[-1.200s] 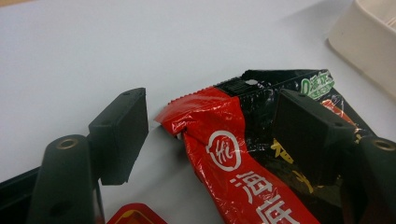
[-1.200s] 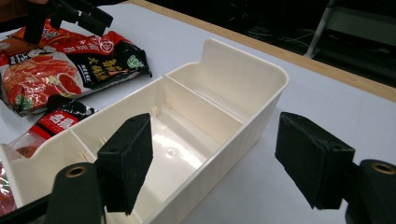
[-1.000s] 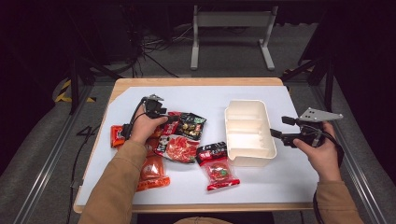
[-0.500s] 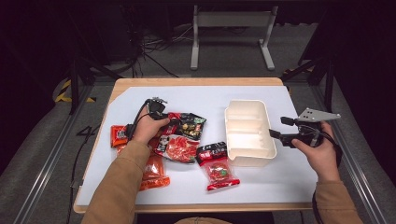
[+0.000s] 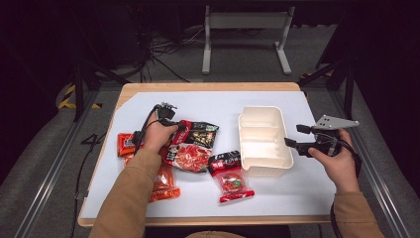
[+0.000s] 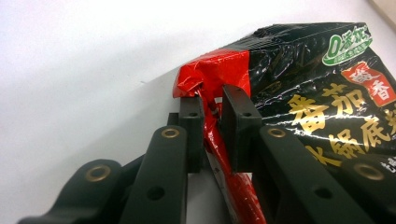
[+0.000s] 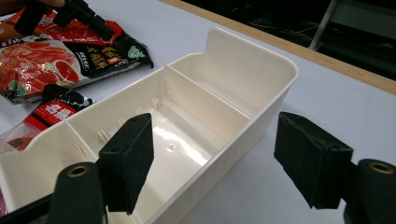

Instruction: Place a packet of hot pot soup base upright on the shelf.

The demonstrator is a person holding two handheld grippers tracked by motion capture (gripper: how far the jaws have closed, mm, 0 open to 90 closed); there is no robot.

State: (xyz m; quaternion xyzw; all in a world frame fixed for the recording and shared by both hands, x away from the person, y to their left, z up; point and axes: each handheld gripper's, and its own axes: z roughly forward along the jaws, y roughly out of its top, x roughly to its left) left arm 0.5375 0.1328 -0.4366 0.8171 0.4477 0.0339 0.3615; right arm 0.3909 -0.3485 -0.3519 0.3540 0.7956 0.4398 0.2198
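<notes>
A black-and-red food packet lies flat on the white table cover, left of centre. My left gripper is at its near-left corner. Its jaws have just been closing, and in the left gripper view they pinch the packet's crumpled red corner between the pads. A cream divided bin stands right of centre. My right gripper is open at its right side. In the right gripper view it has one jaw over the bin's inside and one outside its long wall, touching neither.
A small red packet with a black top lies in front of the bin. Orange-red packets lie under my left forearm, another at the far left. The wooden table edge runs along the back.
The left gripper's jaws have come together on the packet's corner. Both hands stay where they were, and the right gripper's jaws stand as before.
</notes>
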